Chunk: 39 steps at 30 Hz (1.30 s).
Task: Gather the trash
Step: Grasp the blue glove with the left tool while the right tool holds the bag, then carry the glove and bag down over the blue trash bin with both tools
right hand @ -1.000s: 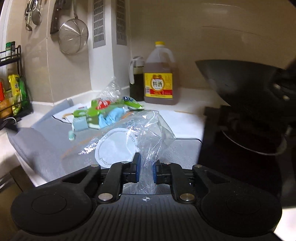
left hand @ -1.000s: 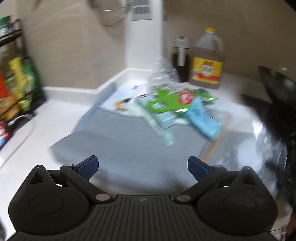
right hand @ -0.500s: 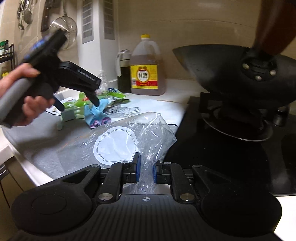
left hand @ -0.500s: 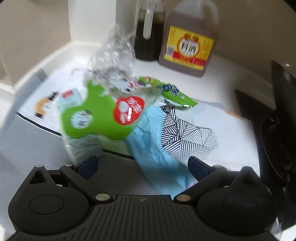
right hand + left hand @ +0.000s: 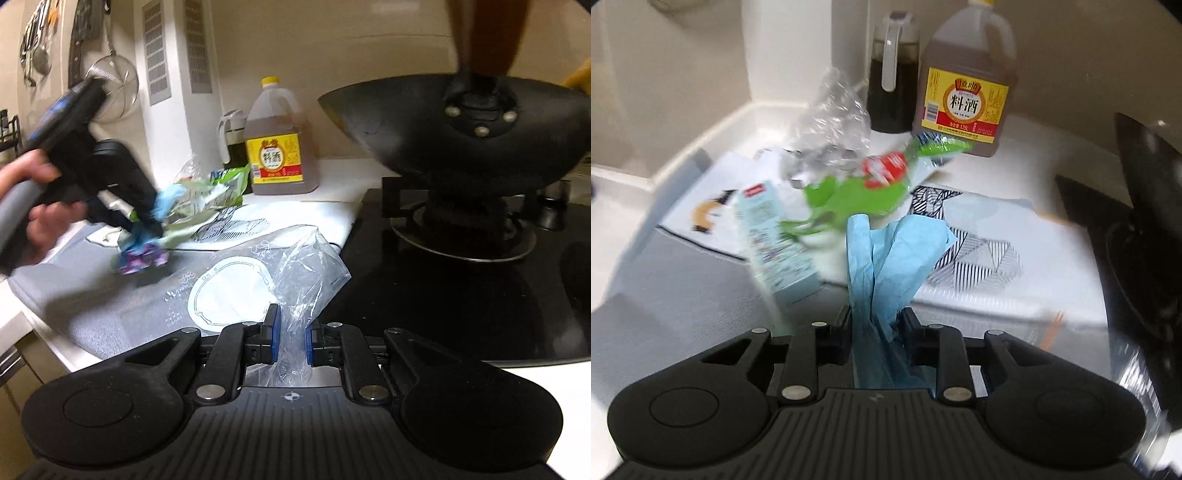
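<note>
A heap of trash lies on the counter: a crumpled blue wrapper [image 5: 897, 251], a green wrapper [image 5: 857, 195], a pale blue packet [image 5: 772, 236] and crumpled clear film [image 5: 834, 114]. My left gripper [image 5: 875, 321] points down at the heap, its jaws closing with the blue wrapper pinched between the pads. From the right wrist view, a hand [image 5: 40, 221] holds that left gripper [image 5: 144, 221] over the pile, blue wrapper [image 5: 140, 251] hanging from it. My right gripper [image 5: 291, 339] is shut on the neck of a clear plastic bag [image 5: 295, 266] lying on the grey mat [image 5: 110, 314].
A jug of cooking wine [image 5: 964, 88] and a dark bottle [image 5: 892, 85] stand at the back wall. Patterned paper [image 5: 971, 254] lies under the trash. A black wok [image 5: 461, 129] sits on the stove [image 5: 461, 295] to the right. Utensils hang on the left wall.
The left gripper moved in over the trash pile and went from wide open to closed around the blue wrapper. The right gripper kept its grip on the bag and shifted slightly.
</note>
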### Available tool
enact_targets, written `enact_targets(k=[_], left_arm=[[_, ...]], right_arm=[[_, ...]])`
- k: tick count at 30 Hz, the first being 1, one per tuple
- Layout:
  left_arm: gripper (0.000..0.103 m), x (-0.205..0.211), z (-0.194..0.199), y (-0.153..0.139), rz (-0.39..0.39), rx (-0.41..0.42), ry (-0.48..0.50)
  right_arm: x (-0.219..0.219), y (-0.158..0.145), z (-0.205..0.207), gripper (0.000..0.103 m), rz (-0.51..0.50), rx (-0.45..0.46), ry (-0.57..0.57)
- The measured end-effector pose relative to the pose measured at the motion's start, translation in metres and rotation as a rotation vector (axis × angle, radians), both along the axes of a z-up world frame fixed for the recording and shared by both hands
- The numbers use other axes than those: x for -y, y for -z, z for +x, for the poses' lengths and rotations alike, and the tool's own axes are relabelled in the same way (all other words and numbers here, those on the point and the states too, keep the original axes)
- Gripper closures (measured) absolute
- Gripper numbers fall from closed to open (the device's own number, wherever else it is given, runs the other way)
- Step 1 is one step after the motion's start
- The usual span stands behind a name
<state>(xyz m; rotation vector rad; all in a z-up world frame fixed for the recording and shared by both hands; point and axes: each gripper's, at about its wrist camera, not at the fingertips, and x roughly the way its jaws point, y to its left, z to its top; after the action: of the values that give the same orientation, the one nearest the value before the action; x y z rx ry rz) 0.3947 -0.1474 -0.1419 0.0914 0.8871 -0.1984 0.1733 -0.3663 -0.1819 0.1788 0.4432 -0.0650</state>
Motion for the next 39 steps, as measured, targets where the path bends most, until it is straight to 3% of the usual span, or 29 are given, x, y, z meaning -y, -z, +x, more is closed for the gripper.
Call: enact_targets(k=[11,16,24,32,39], left_arm=[[0.073,-0.047,-0.114,-0.031,-0.016,0.101,0.008],[0.073,-0.08,-0.166,-0.041,0.004,0.158,-0.027],[0.073,-0.144,-0.238,-0.043,-0.029,0.191,-0.104],[0.073,-0.194,-0.319,-0.005,0.02,0.185,-0.183],[0.073,-0.222,-0.367,0.046,-0.023,0.101,-0.304]], right_arm=[[-0.039,-0.015,-0.053,0.089,-0.074,0.069,-0.059],[-0.062,-0.03,-0.074,0.089,-0.134,0.134,-0.126],[-0.087,-0.053,-0.095,0.089,-0.147,0.187,-0.226],[-0.133,-0.05,-0.105,0.089,-0.149,0.125,-0.432],[-0.174,-0.03,-0.114,0.089,-0.185,0.016,-0.575]])
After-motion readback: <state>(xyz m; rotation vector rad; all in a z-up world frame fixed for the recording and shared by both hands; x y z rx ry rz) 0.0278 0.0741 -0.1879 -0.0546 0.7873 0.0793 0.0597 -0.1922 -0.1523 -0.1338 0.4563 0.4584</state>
